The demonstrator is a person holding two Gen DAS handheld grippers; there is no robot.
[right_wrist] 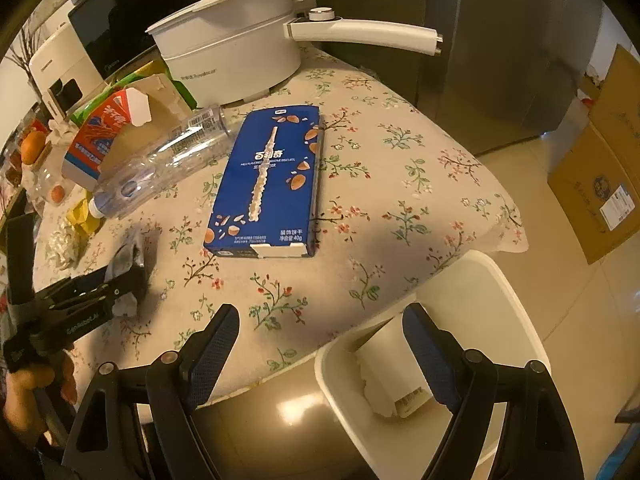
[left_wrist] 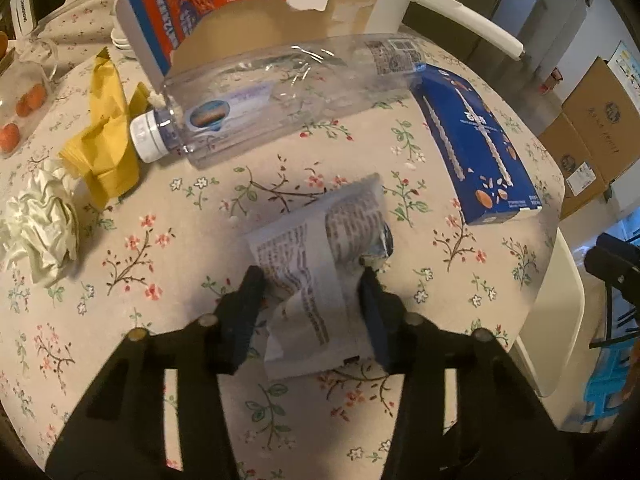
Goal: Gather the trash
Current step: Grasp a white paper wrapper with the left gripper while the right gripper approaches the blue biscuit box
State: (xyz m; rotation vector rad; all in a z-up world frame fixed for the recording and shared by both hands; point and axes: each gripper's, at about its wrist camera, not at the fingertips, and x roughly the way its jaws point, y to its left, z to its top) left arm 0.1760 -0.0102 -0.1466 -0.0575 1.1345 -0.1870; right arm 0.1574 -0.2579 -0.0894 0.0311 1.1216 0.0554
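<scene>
**Left gripper on a printed wrapper, right gripper wide open above the bin**

The left gripper (left_wrist: 316, 276) has its two fingers closed against the sides of a crumpled white wrapper (left_wrist: 316, 264) covered in small print too fine to read; the wrapper rests on the floral-clothed counter (left_wrist: 168, 264). The right gripper (right_wrist: 320, 320) is spread wide and holds nothing, hovering past the counter's near edge over a white bin (right_wrist: 500, 300) that has a white paper scrap (right_wrist: 384, 384) inside.

Beyond the wrapper, a blue biscuit box (right_wrist: 268, 176) lies flat near the counter's edge; the right wrist view shows its label, "百利奇" and "40g". A clear plastic bottle (left_wrist: 280, 96) with a white cap lies on its side beside it, touching a torn orange-and-white carton (left_wrist: 208, 4) bearing Chinese characters. Only the left wrist view shows clearly the yellow wrapper (left_wrist: 108, 140) and crumpled pale foil (left_wrist: 40, 220). Only the right wrist view shows the whole white pot (right_wrist: 232, 52) at the far edge.
</scene>
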